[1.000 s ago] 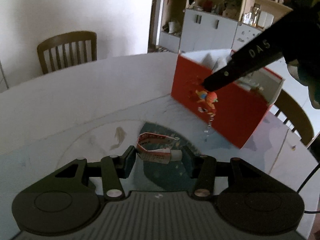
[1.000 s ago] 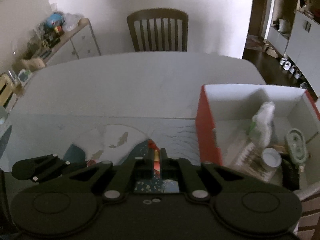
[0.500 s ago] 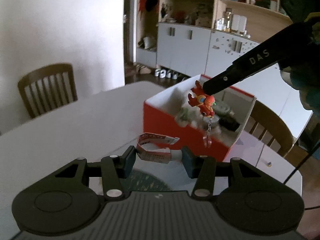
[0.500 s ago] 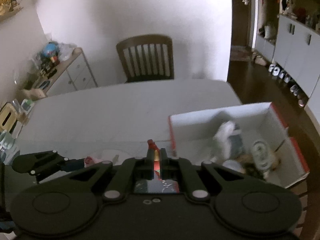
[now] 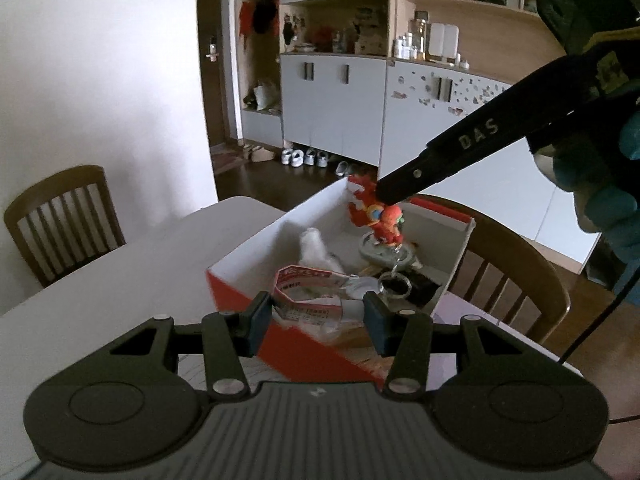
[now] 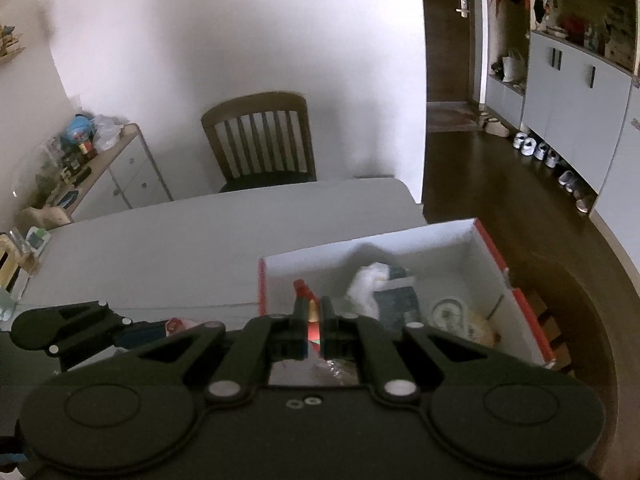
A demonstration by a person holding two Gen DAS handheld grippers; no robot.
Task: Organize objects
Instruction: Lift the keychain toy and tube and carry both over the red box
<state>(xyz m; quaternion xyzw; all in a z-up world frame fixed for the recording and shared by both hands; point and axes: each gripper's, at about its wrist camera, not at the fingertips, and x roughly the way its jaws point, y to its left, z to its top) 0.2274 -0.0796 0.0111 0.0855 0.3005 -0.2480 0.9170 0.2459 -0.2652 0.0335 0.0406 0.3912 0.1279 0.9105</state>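
My left gripper [image 5: 314, 312] is shut on a crumpled white tube with red print [image 5: 310, 296], held sideways over the near wall of the red box [image 5: 296, 344]. In the left wrist view my right gripper [image 5: 384, 194] comes in from the upper right, shut on a red and orange figure keychain [image 5: 376, 214] whose ring [image 5: 394, 284] dangles above the box's inside. From the right wrist view the right gripper [image 6: 310, 312] pinches the red keychain [image 6: 306, 294] over the white-lined box [image 6: 400, 248], and the left gripper [image 6: 132, 328] shows at lower left.
Inside the box lie a white crumpled item [image 6: 366, 284], a dark packet [image 6: 396, 300] and a round tin [image 6: 448, 314]. The box stands at the right end of a white table [image 6: 180, 240]. Wooden chairs [image 6: 260, 140] stand at the far side and behind the box [image 5: 508, 272].
Both grippers have risen and moved toward the box with their loads. The tube and keychain, earlier over the table mat and beside the box's red wall, now hang over its open top.
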